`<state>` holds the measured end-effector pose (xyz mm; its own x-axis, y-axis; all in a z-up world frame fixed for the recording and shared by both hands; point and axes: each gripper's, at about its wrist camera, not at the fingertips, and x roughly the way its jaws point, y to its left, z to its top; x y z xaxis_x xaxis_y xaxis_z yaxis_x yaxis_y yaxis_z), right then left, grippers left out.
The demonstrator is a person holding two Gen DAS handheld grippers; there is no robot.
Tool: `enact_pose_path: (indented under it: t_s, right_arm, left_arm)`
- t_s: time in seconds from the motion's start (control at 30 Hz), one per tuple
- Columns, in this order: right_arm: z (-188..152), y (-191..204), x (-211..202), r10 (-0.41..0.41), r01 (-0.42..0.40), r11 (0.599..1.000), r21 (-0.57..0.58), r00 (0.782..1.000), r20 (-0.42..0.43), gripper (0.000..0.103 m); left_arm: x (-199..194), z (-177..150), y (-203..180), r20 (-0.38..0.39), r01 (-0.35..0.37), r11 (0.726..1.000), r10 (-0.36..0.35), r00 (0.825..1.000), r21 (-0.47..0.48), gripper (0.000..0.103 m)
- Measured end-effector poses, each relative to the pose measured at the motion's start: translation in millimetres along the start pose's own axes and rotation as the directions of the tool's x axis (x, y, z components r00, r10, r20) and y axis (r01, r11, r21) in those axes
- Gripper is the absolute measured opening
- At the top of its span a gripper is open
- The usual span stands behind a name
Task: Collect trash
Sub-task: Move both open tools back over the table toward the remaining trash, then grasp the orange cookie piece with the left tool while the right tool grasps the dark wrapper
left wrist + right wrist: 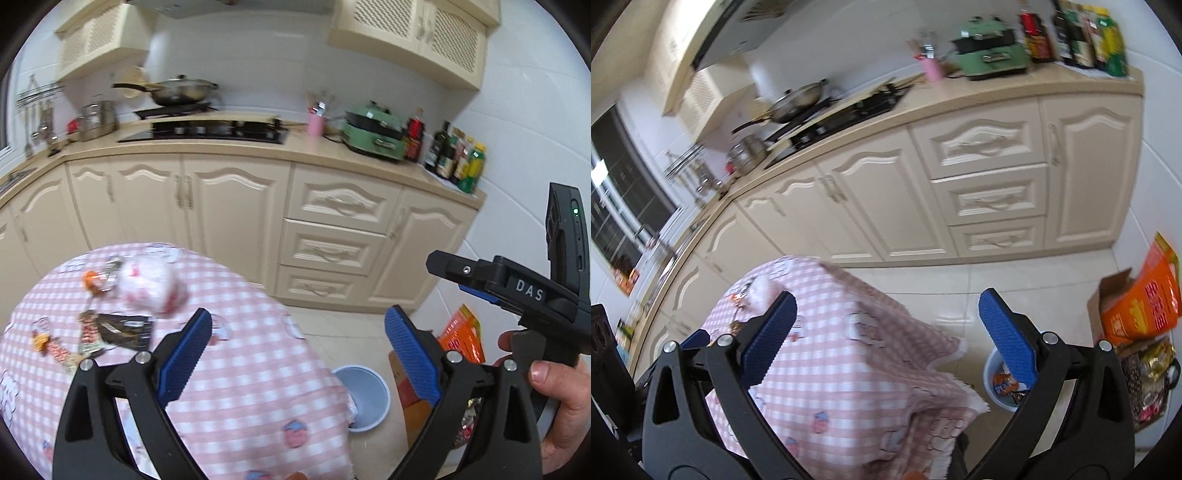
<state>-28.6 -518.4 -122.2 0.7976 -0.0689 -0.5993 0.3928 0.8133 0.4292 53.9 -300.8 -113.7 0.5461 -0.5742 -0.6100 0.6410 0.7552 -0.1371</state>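
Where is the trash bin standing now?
The trash bin stands on the floor beside the table, at its right edge in both views, near the orange box.

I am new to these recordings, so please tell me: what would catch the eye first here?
First, the pink checked tablecloth with wrappers and a crumpled white wad at its far left. Then both open tongs, left and right, holding nothing. The pale bin on the floor beside the table already holds wrappers.

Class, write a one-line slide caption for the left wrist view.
Open left gripper above checked tablecloth; wrappers await collection, bin on floor.
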Motion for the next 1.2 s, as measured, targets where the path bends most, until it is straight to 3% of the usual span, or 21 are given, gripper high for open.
enact_pose_path:
  t_s: [0.33, 0.5, 0.73, 0.9, 1.1, 1.13, 1.2]
  right_arm:
    - [-9.8, 87.8, 23.9, 0.075, -0.082, 0.984, -0.160, 0.996, -0.054, 0.097]
    - [-23.4, 134.5, 44.3, 0.113, -0.137, 0.960, -0.245, 0.988, -0.109, 0.097]
    - [-48.7, 191.4, 84.5, 0.137, -0.202, 0.916, -0.347, 0.969, -0.204, 0.097]
    - [-72.2, 220.9, 125.0, 0.135, -0.249, 0.882, -0.401, 0.947, -0.290, 0.097]
    - [-96.0, 246.6, 170.6, 0.117, -0.287, 0.827, -0.484, 0.929, -0.351, 0.096]
    - [-98.9, 250.1, 176.2, 0.115, -0.293, 0.821, -0.491, 0.926, -0.360, 0.095]
    - [-103.5, 257.6, 191.1, 0.118, -0.314, 0.800, -0.511, 0.918, -0.379, 0.082]
  left_arm:
    - [-43.0, -15.0, 92.1, 0.041, -0.158, 0.978, 0.165, 0.985, -0.135, 0.092]
    - [-60.3, -33.0, 147.1, 0.025, -0.234, 0.947, 0.246, 0.969, -0.220, 0.092]
    - [-70.3, -63.0, 224.2, -0.031, -0.358, 0.883, 0.366, 0.930, -0.304, 0.092]
    - [-60.7, -75.8, 272.5, -0.079, -0.408, 0.848, 0.406, 0.910, -0.340, 0.092]
    - [-29.3, -78.4, 305.4, -0.136, -0.424, 0.840, 0.403, 0.905, -0.338, 0.092]
    - [-22.7, -77.9, 310.0, -0.143, -0.428, 0.840, 0.404, 0.904, -0.333, 0.092]
    - [-11.1, -76.6, 316.8, -0.158, -0.430, 0.842, 0.400, 0.903, -0.326, 0.092]
